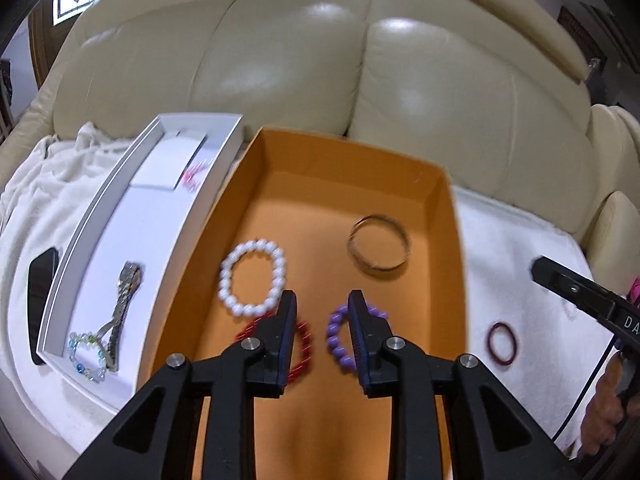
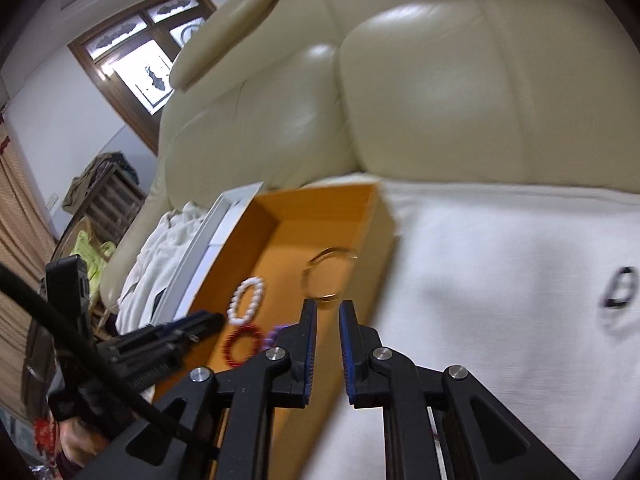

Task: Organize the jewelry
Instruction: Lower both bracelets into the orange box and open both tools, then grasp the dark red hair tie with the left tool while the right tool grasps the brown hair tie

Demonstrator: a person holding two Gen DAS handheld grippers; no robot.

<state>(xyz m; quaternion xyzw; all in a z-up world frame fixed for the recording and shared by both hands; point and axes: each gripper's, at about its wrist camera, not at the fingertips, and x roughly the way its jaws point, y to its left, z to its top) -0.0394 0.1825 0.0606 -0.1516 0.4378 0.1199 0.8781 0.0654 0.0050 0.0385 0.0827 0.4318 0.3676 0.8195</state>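
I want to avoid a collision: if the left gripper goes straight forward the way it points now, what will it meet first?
Probably the bare floor of the orange box. The open left gripper points between the red bracelet and the purple bracelet. Depth is unclear, so its fingers may brush either one.

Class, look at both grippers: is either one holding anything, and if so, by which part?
Nothing is held. The left gripper is open above the orange box; the right gripper is open and empty too.

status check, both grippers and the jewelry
Left gripper open over orange box, empty. Right gripper open, empty. Dark red ring loose on white towel. Nothing blocking.
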